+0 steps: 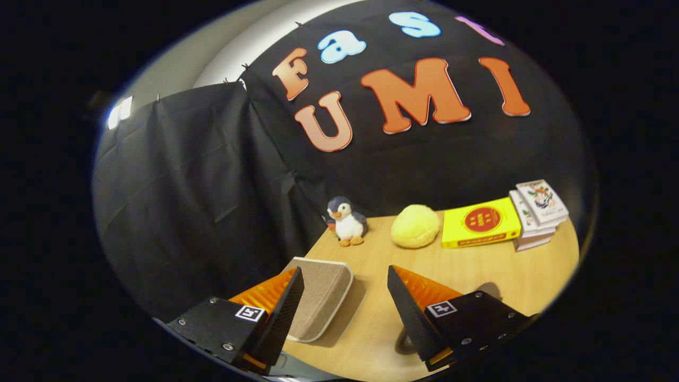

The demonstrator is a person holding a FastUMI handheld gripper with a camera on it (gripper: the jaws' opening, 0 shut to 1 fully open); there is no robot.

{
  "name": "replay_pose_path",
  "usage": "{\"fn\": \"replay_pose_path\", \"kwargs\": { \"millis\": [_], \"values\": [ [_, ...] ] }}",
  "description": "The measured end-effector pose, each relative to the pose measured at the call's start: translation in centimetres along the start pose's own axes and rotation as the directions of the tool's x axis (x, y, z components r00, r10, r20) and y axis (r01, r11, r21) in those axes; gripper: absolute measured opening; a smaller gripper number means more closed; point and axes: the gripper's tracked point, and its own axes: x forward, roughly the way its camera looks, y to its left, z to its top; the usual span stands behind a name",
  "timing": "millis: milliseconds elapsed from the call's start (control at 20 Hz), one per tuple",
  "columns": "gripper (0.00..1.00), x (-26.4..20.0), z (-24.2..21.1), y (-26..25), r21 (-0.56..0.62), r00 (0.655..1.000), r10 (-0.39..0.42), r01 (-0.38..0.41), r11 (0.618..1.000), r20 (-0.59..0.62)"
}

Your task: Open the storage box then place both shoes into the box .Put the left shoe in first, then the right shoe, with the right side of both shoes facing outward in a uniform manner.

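Observation:
A beige fabric storage box (321,294) with a pale trim lies on the wooden table (477,270), its lid down. It sits just ahead of my left finger, which covers its near corner. My gripper (345,278) hovers above the table with its fingers wide apart and nothing between them. A small dark shape on the table peeks out beside my right finger; I cannot tell what it is.
Along the back of the table stand a plush penguin (346,220), a yellow plush ball (415,226), a flat yellow box (480,223) and a stack of small books (538,212). Black cloth walls close the booth behind and to the left.

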Motion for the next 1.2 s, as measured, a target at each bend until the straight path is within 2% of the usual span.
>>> {"fn": "replay_pose_path", "kwargs": {
  "millis": [200,500,700,900,1000,1100,1200],
  "values": [
    [0.95,2.5,-3.3,0.9,0.075,0.993,0.044,-0.036,0.997,-0.108],
    [0.95,6.1,-8.2,2.7,0.196,0.963,0.129,-0.083,0.977,-0.235],
    [0.95,8.3,-11.1,3.0,0.269,0.944,0.164,-0.085,0.959,-0.286],
    [0.95,10.9,-13.2,2.5,0.344,0.94,0.188,-0.083,0.935,-0.286],
    [0.95,11.5,-15.3,1.9,0.343,0.925,0.176,-0.054,0.938,-0.336],
    [0.95,12.0,-16.2,1.7,0.334,0.919,0.194,-0.074,0.94,-0.343],
    [0.95,12.3,-17.4,1.7,0.371,0.909,0.23,-0.092,0.924,-0.347]
  ]
}}
